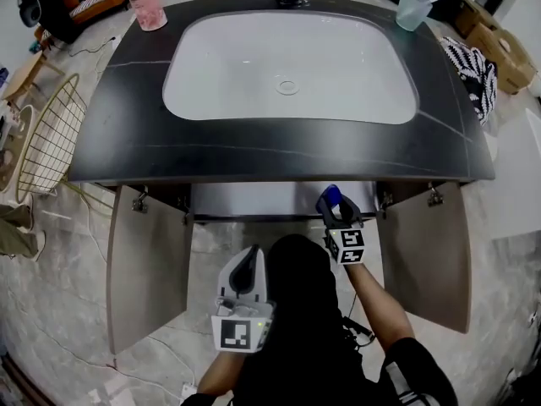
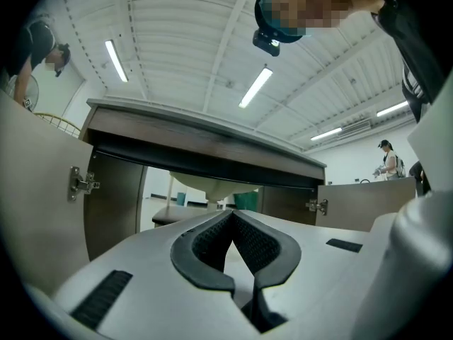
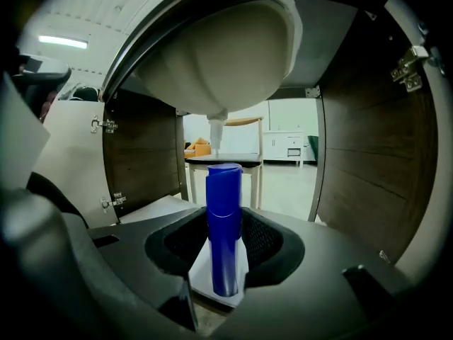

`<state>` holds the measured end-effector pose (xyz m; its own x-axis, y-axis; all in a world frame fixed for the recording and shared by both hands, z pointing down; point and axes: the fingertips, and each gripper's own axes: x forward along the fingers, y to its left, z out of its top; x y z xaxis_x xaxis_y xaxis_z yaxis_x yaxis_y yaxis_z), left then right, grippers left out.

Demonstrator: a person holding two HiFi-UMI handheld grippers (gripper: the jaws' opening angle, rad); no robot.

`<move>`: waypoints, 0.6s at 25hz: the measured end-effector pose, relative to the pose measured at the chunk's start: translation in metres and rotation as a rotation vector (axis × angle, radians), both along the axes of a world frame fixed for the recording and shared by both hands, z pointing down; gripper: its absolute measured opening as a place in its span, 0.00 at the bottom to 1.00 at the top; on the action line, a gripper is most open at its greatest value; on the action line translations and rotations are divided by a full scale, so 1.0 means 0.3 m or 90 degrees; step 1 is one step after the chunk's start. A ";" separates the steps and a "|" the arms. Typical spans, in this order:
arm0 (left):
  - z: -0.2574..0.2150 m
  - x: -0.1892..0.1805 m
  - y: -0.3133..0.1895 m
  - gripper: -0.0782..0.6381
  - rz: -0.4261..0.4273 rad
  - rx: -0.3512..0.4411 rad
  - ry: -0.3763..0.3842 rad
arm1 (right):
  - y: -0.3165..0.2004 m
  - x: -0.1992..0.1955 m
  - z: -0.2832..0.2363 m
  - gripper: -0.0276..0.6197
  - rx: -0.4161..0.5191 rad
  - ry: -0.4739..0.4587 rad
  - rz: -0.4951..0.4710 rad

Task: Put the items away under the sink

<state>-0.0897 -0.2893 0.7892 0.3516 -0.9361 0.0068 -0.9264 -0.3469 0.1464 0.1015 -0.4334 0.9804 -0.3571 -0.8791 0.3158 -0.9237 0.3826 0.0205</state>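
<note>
Blue bottle [image 3: 224, 225] gripped; cabinet doors [image 1: 148, 265] open.

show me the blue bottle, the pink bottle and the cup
blue bottle [image 3: 225, 250], right gripper view, its body
pink bottle [image 1: 146, 5], head view, its body
cup [image 1: 412, 12], head view, its side

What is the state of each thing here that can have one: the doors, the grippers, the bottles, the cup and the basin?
Left beige cabinet door: open.
Right beige cabinet door: open.
Dark blue plastic bottle: held upright between jaws.
Right gripper: shut on the dark blue plastic bottle.
Left gripper: shut, empty.
White oval sink basin: empty.
Pink transparent bottle: standing on the dark stone countertop.
Pale blue plastic cup: upright.
</note>
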 end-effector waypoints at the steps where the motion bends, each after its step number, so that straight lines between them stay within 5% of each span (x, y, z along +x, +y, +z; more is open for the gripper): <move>1: 0.004 -0.003 -0.009 0.13 -0.001 0.000 0.000 | -0.013 0.002 0.018 0.27 -0.001 -0.001 0.003; 15: 0.023 -0.024 -0.039 0.13 -0.006 -0.010 0.006 | -0.079 0.002 0.171 0.27 -0.011 0.023 0.022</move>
